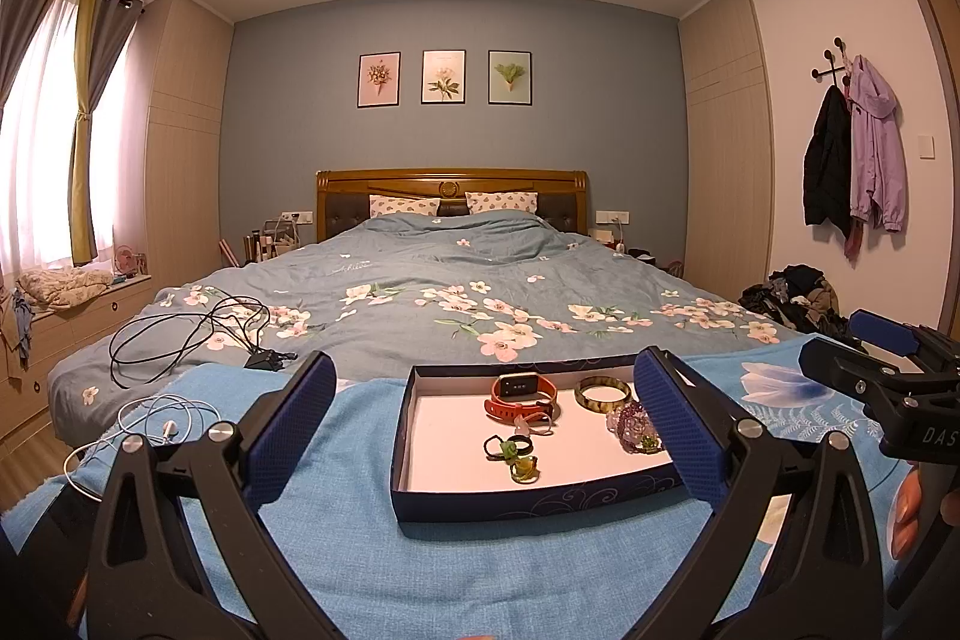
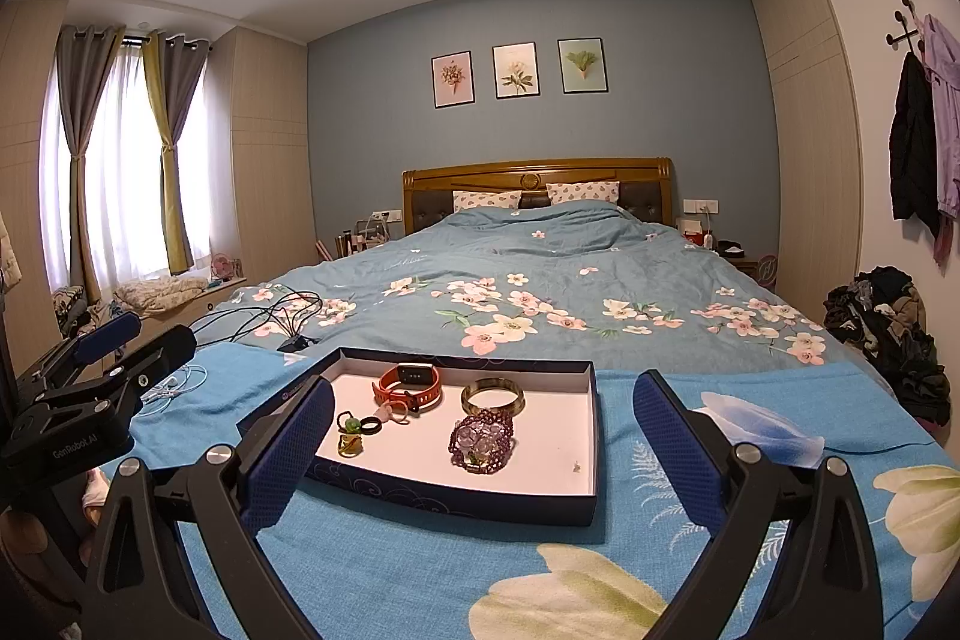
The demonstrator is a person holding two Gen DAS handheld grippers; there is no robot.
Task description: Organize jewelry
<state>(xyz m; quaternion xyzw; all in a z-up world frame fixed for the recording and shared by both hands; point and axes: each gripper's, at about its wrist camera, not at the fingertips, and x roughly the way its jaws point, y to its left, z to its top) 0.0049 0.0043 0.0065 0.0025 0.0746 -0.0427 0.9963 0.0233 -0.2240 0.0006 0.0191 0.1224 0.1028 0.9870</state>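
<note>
A dark blue tray with a white floor lies on a blue cloth on the bed. In it are an orange watch, a green-brown bangle, a purple bead bracelet and small green-stoned rings. My left gripper hovers open at the tray's near side, nothing between its fingers. From the right wrist view I see the tray, the watch, the bangle, the bracelet and the rings. My right gripper is open and empty there too.
Black cables and white earphones lie left of the tray. The blue cloth covers the bed's foot, over a floral duvet. A clothes pile sits at the right. A tiny pale item rests in the tray's right part.
</note>
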